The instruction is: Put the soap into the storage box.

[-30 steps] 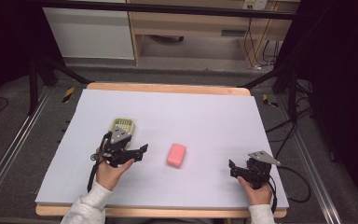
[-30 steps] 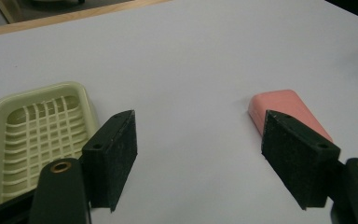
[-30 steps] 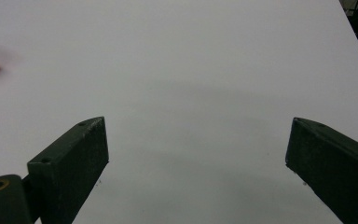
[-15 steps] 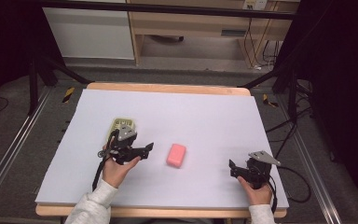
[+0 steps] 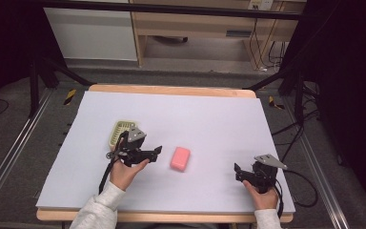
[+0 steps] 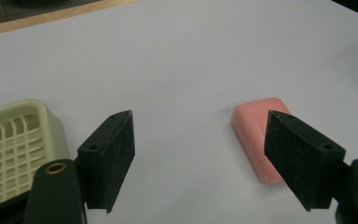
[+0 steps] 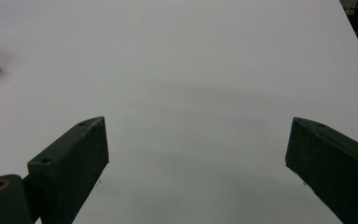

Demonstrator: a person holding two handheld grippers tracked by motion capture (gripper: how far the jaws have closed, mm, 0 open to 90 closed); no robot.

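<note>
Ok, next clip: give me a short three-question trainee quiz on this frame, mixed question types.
1. True or false: the pink soap bar lies inside the pale green soap dish.
2. Which tool is nearer the soap bar? A) left tool B) right tool
3. Fill in: both tools' jaws stand ____.

Key: 1. False, the bar lies on the white table cover, apart from the dish. 2. A. 3. Open, with nothing between them.

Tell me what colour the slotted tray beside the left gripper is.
Pale yellow-green slotted plastic tray; the left gripper view shows it best.
</note>
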